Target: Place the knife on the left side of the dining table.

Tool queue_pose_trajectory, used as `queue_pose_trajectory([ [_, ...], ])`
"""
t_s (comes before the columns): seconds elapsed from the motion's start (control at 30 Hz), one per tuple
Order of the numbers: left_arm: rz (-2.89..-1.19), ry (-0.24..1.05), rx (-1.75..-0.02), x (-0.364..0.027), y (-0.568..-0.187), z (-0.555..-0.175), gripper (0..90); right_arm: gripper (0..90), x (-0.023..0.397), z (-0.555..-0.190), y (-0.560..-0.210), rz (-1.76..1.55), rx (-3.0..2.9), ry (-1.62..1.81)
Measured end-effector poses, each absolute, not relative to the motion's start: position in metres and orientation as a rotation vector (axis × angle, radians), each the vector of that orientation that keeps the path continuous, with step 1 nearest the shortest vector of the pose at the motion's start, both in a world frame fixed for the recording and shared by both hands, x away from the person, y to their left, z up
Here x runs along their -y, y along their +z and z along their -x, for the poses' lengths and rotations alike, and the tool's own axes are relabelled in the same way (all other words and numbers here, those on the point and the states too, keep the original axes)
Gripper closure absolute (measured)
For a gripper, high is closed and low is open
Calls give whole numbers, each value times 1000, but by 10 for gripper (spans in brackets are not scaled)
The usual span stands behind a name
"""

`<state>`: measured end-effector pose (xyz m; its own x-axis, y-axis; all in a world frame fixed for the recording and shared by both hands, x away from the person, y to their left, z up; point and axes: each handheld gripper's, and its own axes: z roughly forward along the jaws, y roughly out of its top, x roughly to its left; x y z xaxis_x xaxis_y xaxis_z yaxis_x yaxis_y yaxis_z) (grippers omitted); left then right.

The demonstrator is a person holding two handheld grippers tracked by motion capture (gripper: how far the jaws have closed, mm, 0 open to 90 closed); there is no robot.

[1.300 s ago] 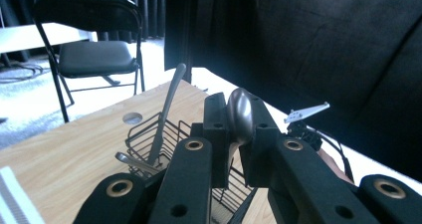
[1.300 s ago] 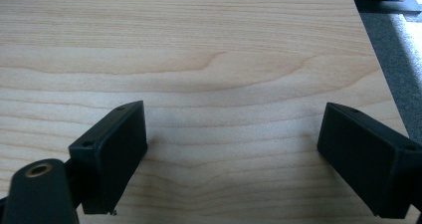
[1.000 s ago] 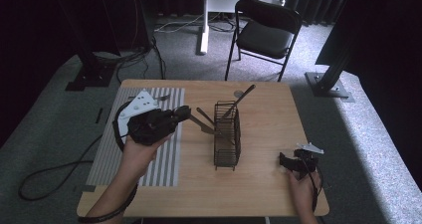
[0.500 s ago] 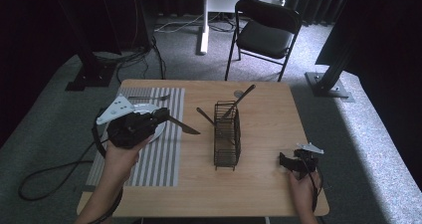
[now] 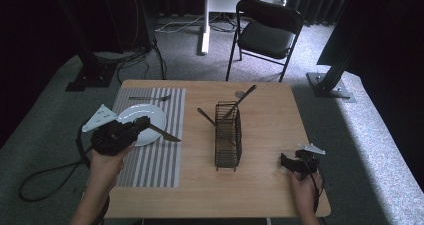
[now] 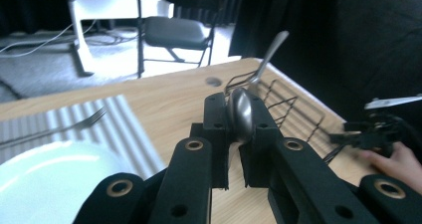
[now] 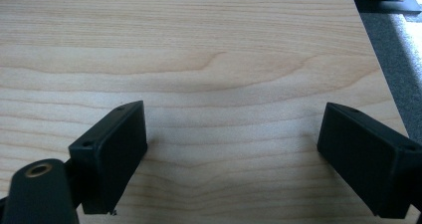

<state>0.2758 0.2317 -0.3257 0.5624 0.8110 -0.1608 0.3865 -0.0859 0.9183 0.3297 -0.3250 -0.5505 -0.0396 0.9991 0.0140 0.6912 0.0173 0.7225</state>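
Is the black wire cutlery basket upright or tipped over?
Upright. The black wire cutlery basket stands on its base on the light wooden table, open end up, with two dark-handled utensils leaning out of its top.

The desk (image 7: 209, 45) is pale, smooth wood; the knife (image 6: 242, 114) shiny metal; the plate (image 5: 145, 116) glossy white; the basket (image 5: 228, 137) dark wire.

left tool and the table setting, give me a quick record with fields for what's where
left tool: shut on a knife, blade out over the striped placemat beside the plate
right tool: open, nothing between its jaws, low over bare table near the right front corner
plate: white, on the placemat
fork: lying on the placemat beyond the plate
wire caddy: mid table, two utensil handles sticking out of it
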Motion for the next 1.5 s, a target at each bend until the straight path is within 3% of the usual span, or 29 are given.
queue_pose_trajectory([
  [0.63, -1693, 358, -1178, -255, -391, -281, 836, 115, 325, -330, -550, -1723, -1784, 776],
  [1.13, -1671, 323, -1238, -262, -406, -290, 831, 115, 325, -330, -551, -1723, -1784, 776],
  [1.5, -1642, 367, -1310, -278, -416, -293, 774, 115, 325, -330, -551, -1723, -1784, 776],
])
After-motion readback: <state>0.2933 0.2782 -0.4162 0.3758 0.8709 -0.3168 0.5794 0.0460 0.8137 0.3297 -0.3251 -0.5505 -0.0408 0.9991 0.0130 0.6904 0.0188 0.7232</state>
